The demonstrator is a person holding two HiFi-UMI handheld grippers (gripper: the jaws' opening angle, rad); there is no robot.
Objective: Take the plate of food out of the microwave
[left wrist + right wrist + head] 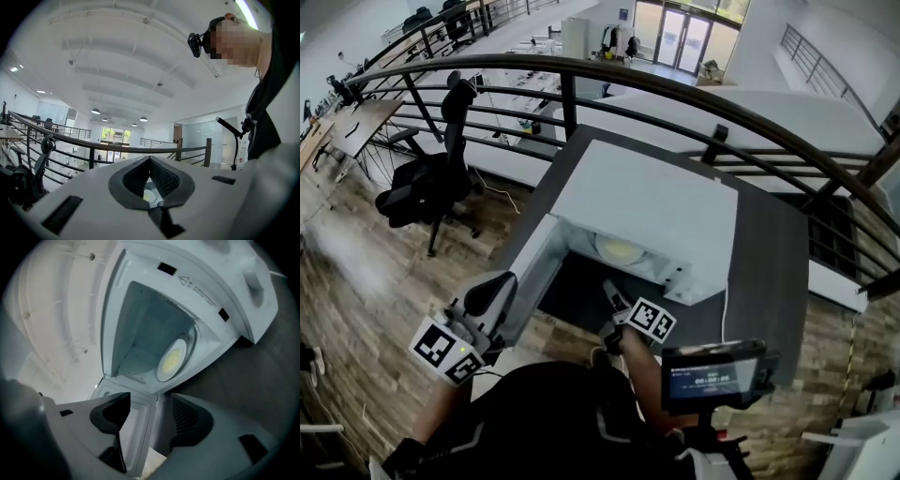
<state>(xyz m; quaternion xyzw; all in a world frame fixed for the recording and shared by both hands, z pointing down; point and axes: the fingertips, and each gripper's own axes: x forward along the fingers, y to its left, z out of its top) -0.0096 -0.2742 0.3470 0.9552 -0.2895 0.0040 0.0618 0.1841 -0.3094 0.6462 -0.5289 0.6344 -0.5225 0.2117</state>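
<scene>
The right gripper is seen released, its jaws spread wide, with an edge of the open microwave door standing between them but not pinched. The left gripper is held clenched on nothing, at eight o'clock of the microwave in the head view, just beside the door's outer face and tilted up towards the ceiling.

Beyond the right jaws, at one o'clock in the right gripper view, the plate of food is found inside the cavity. It is pale, with a yellow helping, and rests on the cavity floor. In the head view it is glimpsed at twelve o'clock of the right gripper, under the cabinet's top. The microwave itself is stood on a dark table.

The removal is judged not yet begun. Trouble could be caused by the door edge: if the jaws are driven forward from here, it may be snagged or the door knocked. A plate gripped by one rim only may also be tipped on the way out — and the food spilt.
</scene>
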